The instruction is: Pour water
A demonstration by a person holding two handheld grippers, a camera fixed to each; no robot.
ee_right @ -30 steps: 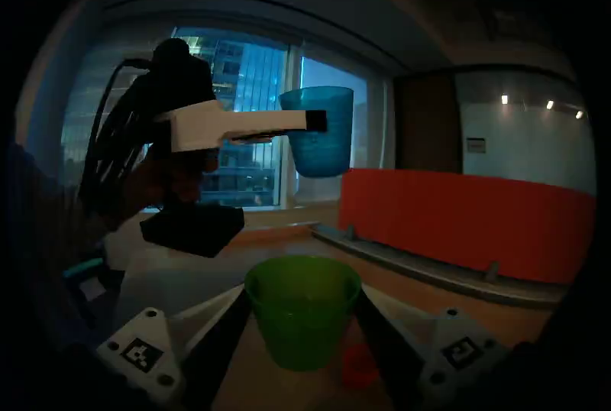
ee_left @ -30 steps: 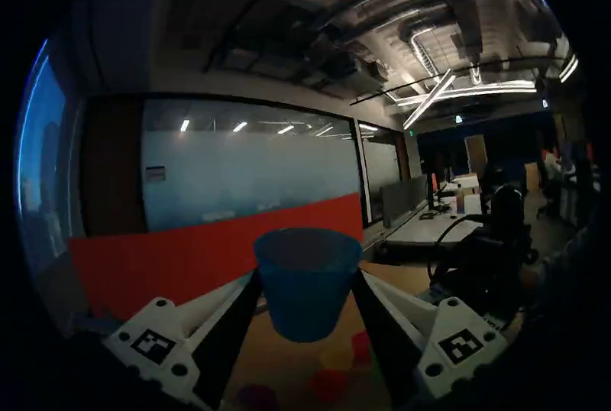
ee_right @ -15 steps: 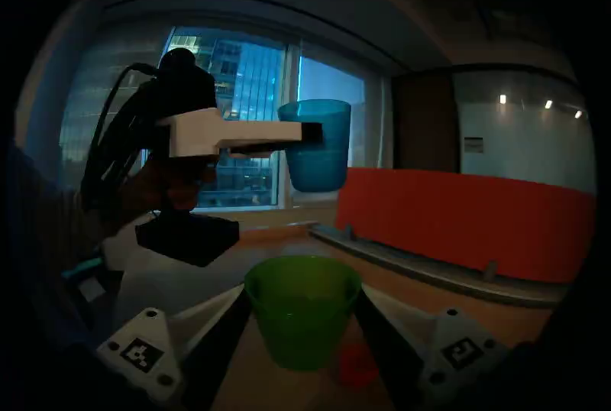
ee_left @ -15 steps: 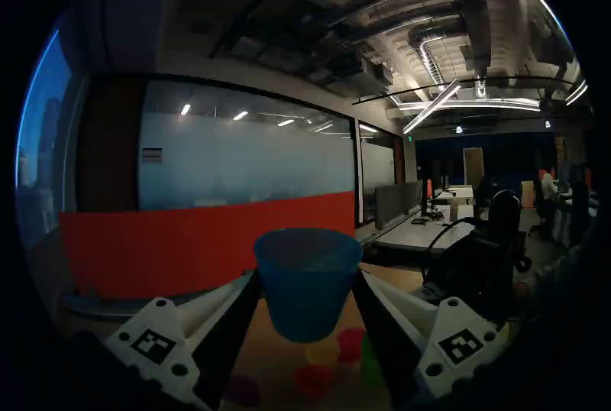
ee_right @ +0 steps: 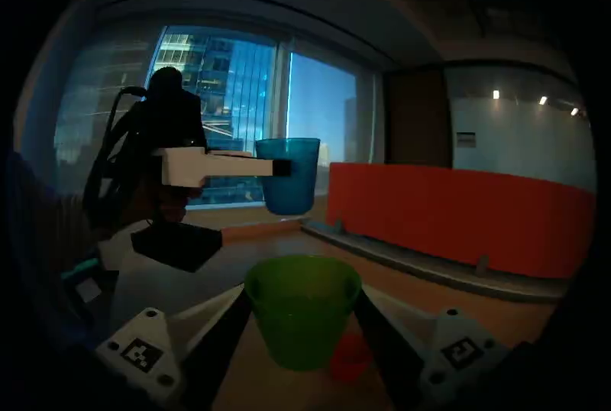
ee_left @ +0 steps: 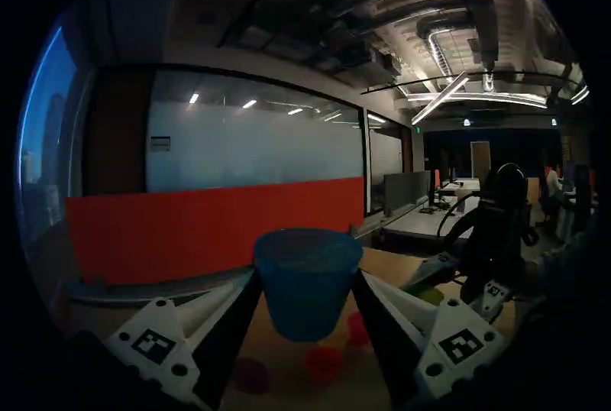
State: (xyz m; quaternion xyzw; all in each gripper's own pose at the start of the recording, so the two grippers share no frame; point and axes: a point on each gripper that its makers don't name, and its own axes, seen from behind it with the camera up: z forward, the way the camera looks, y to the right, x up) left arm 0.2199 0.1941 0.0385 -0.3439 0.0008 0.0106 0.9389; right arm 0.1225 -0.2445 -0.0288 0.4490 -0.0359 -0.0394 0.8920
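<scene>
left tool point(ee_left: 306, 279) clenches a blue cup point(ee_left: 307, 304), right tool point(ee_right: 303, 289) a green cup point(ee_right: 303, 327); both cups are upright above the bench point(ee_right: 428, 292), well apart. pouring seems not yet begun.

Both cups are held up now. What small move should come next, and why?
Probably move the left gripper so the blue cup comes above the green cup in the right gripper. The blue cup is upright, higher, and off to one side, so tilting now would likely miss.
</scene>
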